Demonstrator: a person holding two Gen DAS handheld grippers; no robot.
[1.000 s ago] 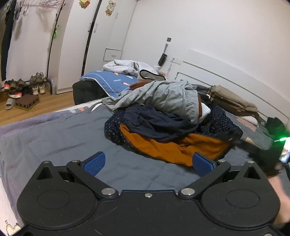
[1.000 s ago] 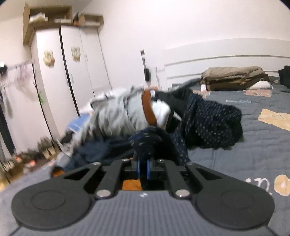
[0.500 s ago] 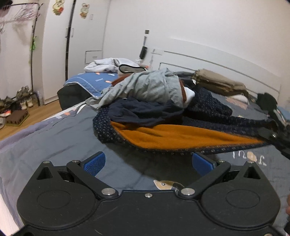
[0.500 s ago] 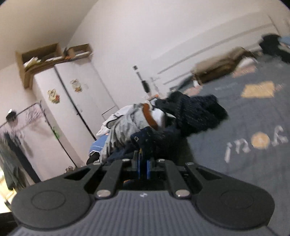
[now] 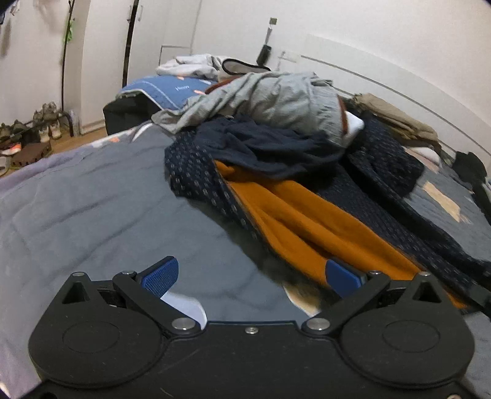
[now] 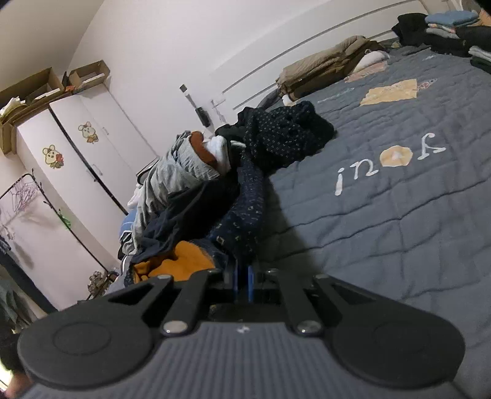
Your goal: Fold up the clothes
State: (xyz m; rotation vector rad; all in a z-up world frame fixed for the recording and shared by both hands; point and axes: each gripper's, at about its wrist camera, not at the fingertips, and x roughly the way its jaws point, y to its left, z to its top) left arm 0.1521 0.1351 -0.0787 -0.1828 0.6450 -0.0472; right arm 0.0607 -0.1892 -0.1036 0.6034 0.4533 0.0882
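Right now our right tongs (image 6: 242, 284) are clamped together on the hem of the navy dotted garment with the orange fleece lining (image 5: 307, 221), which trails from them across the grey quilted bed cover (image 6: 383, 221) toward the heap. Our left tongs (image 5: 251, 276) stand wide apart, with nothing between their blue pads (image 5: 161, 276), low over the bare cover at the garment's near edge.

The garment's far end lies under the dark navy cloth (image 5: 270, 147) and the grey crumpled garment (image 5: 276, 98) in the pile of loose clothes. We judge that hauling on one corner could drag those pieces along or topple the heap, since their weight sits on it. A one-sided pull could also twist the lining outward, and a thin bite on the hem may slip free.

Farther off, a folded tan stack (image 6: 325, 66) rests by the headboard, with more folded piles (image 6: 454, 27) in the far right corner. Open cardboard boxes (image 6: 46, 84) on the white wardrobe (image 6: 79, 159) hold what look like papers.
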